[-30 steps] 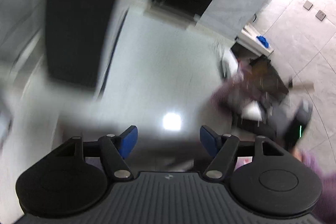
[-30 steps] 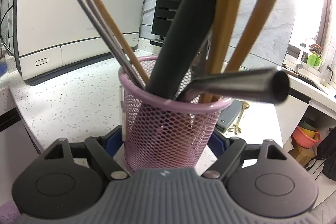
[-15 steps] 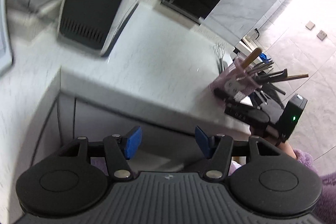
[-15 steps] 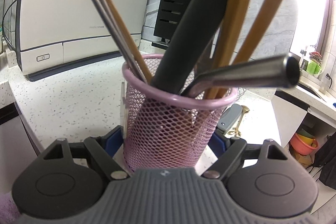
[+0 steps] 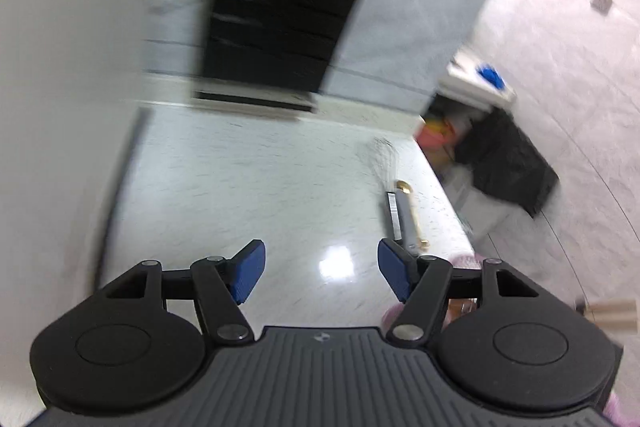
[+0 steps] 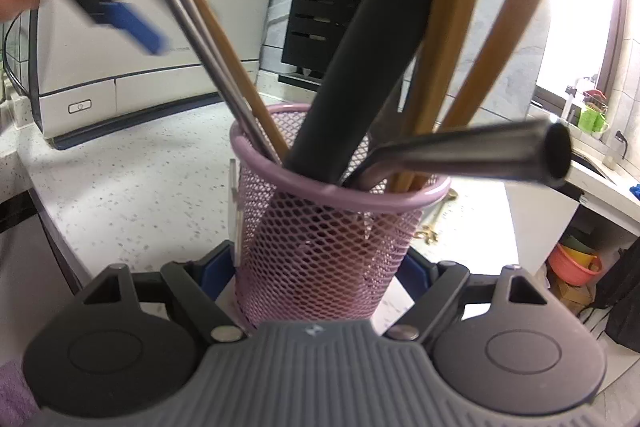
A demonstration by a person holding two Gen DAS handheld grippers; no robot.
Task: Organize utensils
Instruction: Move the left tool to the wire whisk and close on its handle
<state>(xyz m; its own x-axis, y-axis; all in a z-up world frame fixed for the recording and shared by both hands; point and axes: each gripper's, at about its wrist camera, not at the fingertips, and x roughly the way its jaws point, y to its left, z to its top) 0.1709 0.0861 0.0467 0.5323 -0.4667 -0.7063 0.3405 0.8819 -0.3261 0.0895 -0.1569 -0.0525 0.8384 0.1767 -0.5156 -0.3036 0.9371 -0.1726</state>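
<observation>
Left black two-finger gripper with blue pads [image 5: 320, 275]: jaws apart, just reopening, nothing between. Right matching gripper [image 6: 320, 267]: pads clamped on pink mesh holder [image 6: 328, 243].

The pink wire-mesh cup [image 6: 332, 247] stands on the speckled white surface [image 6: 132, 183], utensils upright in it. The black slotted knife block [image 6: 340, 3] stands behind at twelve o'clock, the white appliance [image 6: 132, 67] at ten.

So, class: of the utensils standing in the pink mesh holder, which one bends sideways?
The steel tube: it bends at the holder's rim and points right; the others stand straight.
</observation>
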